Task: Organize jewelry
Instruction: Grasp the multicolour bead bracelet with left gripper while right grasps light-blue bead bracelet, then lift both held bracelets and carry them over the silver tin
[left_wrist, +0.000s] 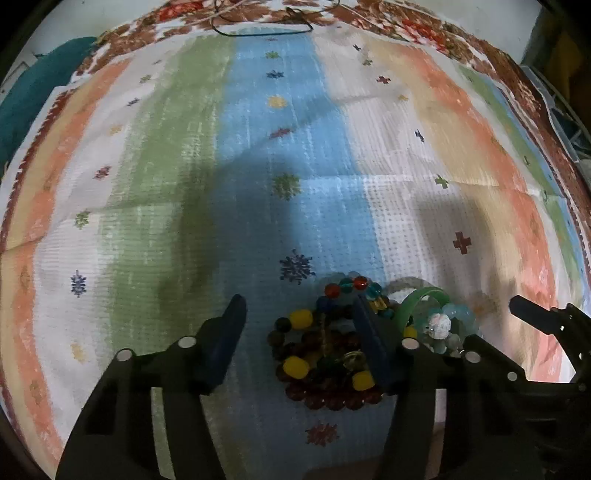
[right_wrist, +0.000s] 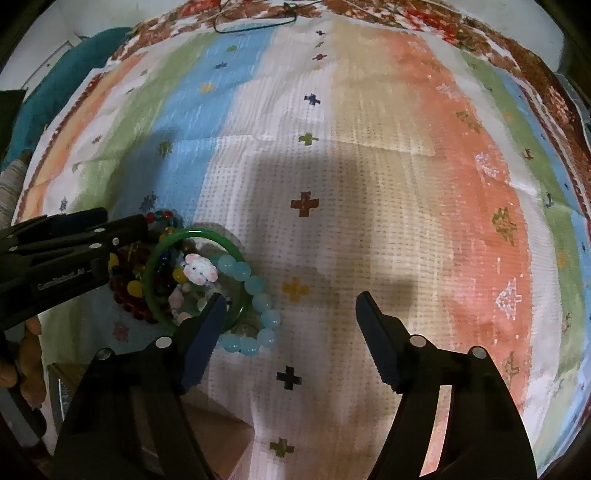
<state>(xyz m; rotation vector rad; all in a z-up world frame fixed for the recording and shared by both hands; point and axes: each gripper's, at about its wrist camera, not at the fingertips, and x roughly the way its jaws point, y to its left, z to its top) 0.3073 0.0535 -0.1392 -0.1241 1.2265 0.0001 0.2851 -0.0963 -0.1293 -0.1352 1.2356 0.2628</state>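
Both jaws spread, the left hand-held gripper (left_wrist: 295, 332) and right hand-held gripper (right_wrist: 290, 315) flank the heaped bracelets (left_wrist: 325, 354); grabbing there risks dragging tangled neighbours like the green bangle (right_wrist: 195, 236).

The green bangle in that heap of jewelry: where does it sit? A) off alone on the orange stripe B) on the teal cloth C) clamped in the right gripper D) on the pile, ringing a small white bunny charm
D: the green bangle lies on the pile, encircling the white bunny charm, with the light blue bead bracelet beside it.
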